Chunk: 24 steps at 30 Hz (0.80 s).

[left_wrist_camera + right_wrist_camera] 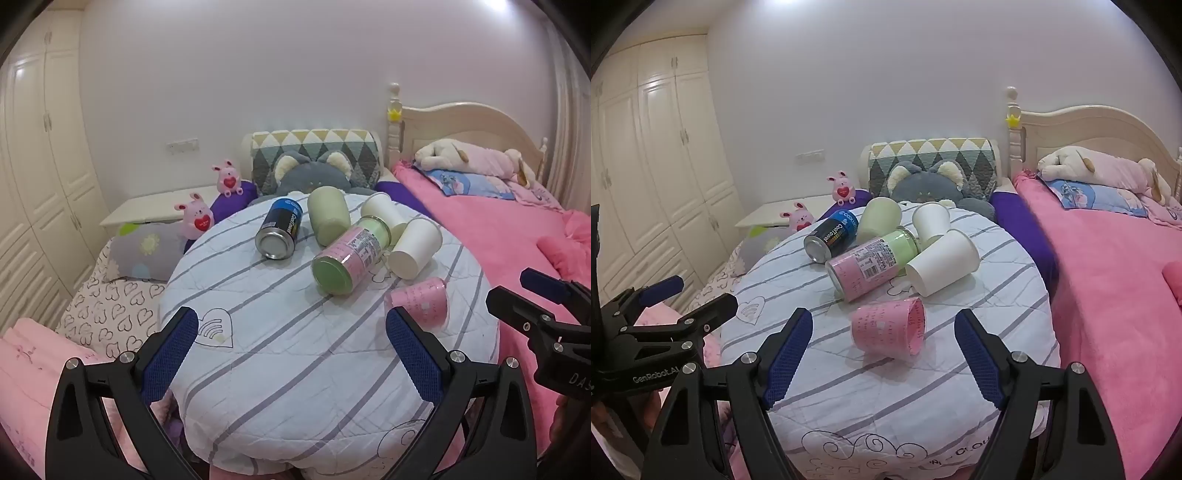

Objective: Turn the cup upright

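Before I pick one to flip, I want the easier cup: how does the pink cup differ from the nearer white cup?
The pink cup is pink with faint print; the white cup is plain. The pink cup lies alone, nearest the right claw; the white cup lies farther back, against the pink-labelled jar. The pink cup's mouth faces right; the white cup's base faces the cameras. Both lie on their sides on the striped quilt.

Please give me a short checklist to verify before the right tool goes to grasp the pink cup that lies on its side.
1. Right tool open: ok, jaws spread wide.
2. Pink cup between the finger lines: ok, centred just ahead.
3. Cup on its side: ok, mouth to the right.
4. Room around cup: ok, apart from the pink-labelled bottle and white paper cup.
5. Left tool out of the way: ok, open, off to the left.
6. Firm support: cannot tell, striped quilt looks soft.
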{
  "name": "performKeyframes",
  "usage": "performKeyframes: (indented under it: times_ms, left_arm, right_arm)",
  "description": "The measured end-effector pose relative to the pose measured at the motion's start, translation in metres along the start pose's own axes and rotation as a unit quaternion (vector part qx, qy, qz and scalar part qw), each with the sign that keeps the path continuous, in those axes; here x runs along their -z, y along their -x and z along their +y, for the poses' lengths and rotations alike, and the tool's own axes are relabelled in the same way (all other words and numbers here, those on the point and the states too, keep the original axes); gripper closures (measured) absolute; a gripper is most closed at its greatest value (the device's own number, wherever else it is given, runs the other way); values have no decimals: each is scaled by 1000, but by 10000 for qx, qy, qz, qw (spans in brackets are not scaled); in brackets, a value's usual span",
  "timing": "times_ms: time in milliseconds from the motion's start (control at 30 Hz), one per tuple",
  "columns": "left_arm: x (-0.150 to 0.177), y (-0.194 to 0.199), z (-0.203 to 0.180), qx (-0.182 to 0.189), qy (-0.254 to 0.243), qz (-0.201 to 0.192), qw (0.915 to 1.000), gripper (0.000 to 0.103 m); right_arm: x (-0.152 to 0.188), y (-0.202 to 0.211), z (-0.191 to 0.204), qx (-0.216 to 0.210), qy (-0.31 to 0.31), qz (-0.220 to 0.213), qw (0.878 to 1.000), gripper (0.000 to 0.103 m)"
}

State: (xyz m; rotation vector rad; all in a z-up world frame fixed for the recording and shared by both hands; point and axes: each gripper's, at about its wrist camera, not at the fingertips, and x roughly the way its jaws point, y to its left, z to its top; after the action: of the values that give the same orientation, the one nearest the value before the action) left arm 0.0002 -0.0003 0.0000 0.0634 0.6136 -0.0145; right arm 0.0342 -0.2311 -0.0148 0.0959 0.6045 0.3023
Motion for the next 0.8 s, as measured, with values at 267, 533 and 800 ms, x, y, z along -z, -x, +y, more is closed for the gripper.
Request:
performKeyframes:
  times_ms: [267, 533, 800]
  left_arm:
    - [-1, 1, 0, 60, 65, -5, 10000, 0]
    - [-3, 1, -1, 30, 51, -22, 10000, 0]
    - [-5, 2, 2, 51, 88, -44, 9999, 0]
  right_arm:
    - [0, -1, 1, 40, 28, 0, 10000, 22]
    - [0, 0, 8, 18, 35, -11, 10000, 22]
    - [0, 5, 16, 29, 93, -33, 9999, 22]
